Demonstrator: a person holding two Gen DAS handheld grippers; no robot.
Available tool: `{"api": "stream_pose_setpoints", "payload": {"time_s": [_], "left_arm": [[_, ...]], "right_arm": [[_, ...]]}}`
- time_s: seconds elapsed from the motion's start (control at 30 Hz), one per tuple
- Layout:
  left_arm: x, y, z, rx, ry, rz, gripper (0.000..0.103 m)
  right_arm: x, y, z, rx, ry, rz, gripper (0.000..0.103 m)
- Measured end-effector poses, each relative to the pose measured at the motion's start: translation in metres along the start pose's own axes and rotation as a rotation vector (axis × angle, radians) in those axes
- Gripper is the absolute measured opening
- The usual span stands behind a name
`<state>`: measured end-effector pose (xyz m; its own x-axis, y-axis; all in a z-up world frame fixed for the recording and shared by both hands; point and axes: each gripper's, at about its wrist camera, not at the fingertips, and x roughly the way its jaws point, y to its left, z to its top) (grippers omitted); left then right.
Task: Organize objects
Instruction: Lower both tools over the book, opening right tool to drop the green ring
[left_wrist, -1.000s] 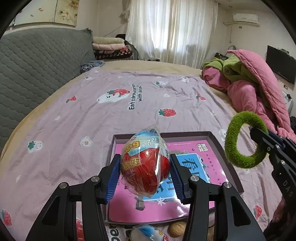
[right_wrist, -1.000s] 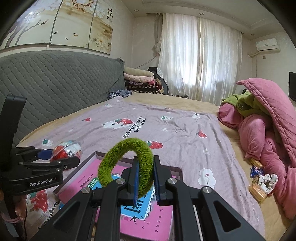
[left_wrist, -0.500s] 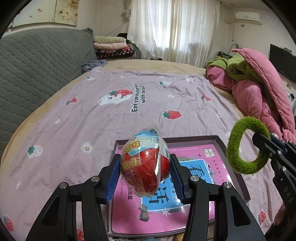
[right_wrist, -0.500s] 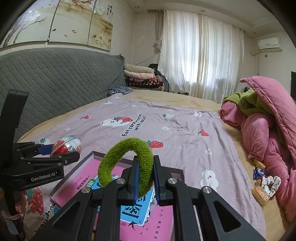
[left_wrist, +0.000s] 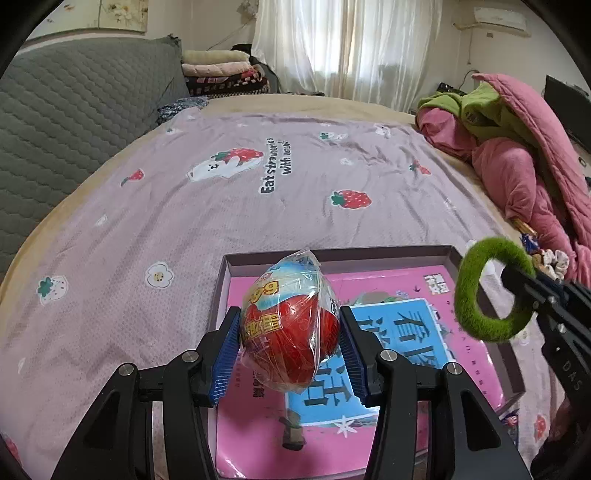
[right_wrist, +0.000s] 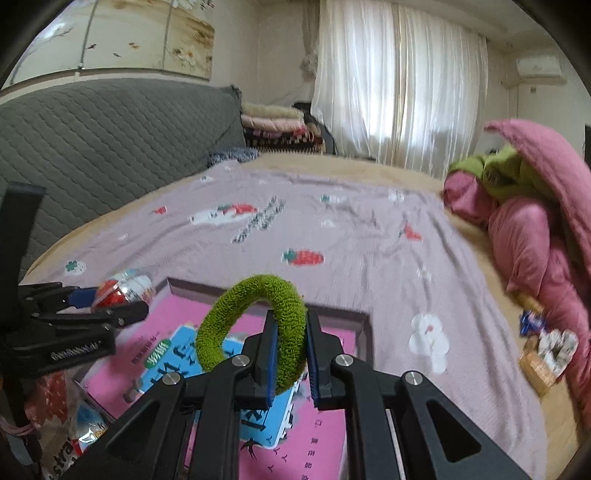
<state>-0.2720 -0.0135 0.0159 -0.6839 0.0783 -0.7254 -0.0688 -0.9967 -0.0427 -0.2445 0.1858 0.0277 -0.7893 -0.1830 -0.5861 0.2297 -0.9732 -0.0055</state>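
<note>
On the bed (left_wrist: 184, 206), a shallow box (left_wrist: 480, 258) is lying; above it the left gripper (left_wrist: 290, 347) is clamping a wrapped toy egg (left_wrist: 291, 325), and the right gripper (right_wrist: 290, 350) is pinching a green fuzzy ring (right_wrist: 255, 295).

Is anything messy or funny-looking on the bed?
A few small snacks lie loose at the bed's right edge, beside the heaped pink quilt, not in the tray. More wrapped treats sit just outside the tray's near corner. Nothing looks spilled or broken.
</note>
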Motion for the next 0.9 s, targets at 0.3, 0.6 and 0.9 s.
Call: {"api": "stream_pose_setpoints", "payload": {"time_s": [0.3, 0.6, 0.9], "left_arm": [[0.02, -0.002, -0.01, 0.004, 0.066, -0.035, 0.052], [0.042, -0.002, -0.019, 0.011, 0.136, -0.032, 0.052], [0.052, -0.001, -0.025, 0.006, 0.188, -0.035, 0.053]], "right_arm": [[0.024, 0.0, -0.015, 0.0, 0.081, -0.002, 0.014], [0.046, -0.003, -0.029, -0.001, 0.16, -0.029, 0.014], [0.06, -0.005, -0.041, 0.0, 0.209, -0.047, 0.014]]}}
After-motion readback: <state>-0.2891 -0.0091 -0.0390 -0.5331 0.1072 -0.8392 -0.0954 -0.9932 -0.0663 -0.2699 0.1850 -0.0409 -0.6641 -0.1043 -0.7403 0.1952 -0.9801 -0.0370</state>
